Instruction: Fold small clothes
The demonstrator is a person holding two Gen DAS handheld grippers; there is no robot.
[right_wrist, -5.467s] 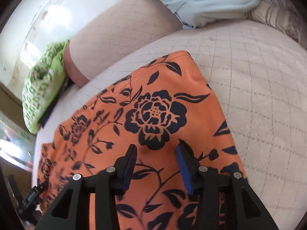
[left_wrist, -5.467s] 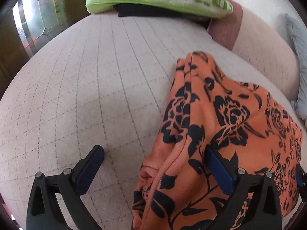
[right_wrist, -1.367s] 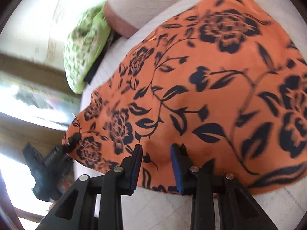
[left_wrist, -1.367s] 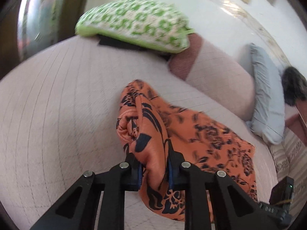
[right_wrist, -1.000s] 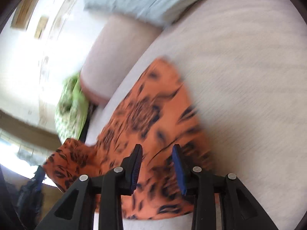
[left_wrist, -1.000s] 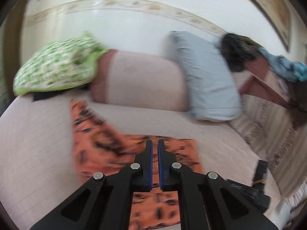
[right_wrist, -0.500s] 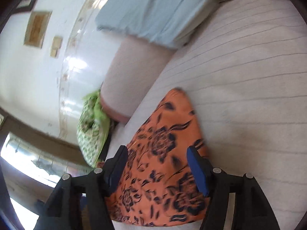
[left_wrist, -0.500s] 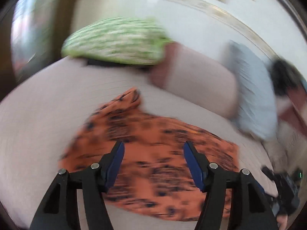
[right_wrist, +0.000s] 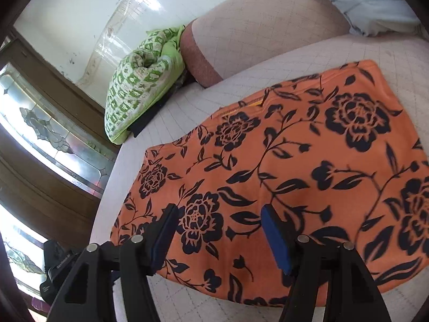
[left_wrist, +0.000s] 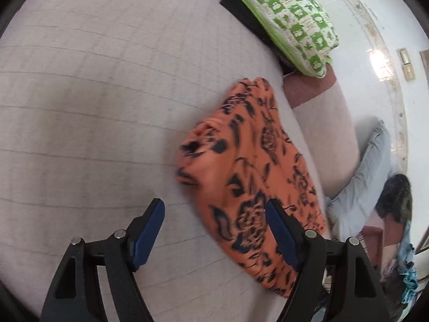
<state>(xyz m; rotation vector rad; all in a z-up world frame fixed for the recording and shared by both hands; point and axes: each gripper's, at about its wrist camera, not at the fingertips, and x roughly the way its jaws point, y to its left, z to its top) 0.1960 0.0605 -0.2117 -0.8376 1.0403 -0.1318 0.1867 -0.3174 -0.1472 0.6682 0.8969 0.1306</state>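
An orange garment with a black flower print (right_wrist: 289, 161) lies spread flat on the pale quilted bed (right_wrist: 187, 107). In the left wrist view the same garment (left_wrist: 249, 177) lies ahead and to the right, slightly bunched at its near-left corner. My left gripper (left_wrist: 215, 214) is open and empty, hovering over the garment's left edge. My right gripper (right_wrist: 217, 214) is open and empty, hovering just above the garment's near part. The left gripper's body (right_wrist: 57, 271) shows at the lower left of the right wrist view.
A green-and-white patterned pillow (left_wrist: 289, 16) lies at the head of the bed (left_wrist: 80, 107), beside a pink bolster (left_wrist: 321, 123) and a light blue pillow (left_wrist: 364, 177). A wooden window with patterned glass (right_wrist: 45, 134) stands left of the bed. Dark clothes (left_wrist: 396, 198) lie at the far right.
Both grippers let go of the garment and opened wide. The garment, held bunched in my left gripper before, now lies flat on the bed. Both grippers have come back low over it.
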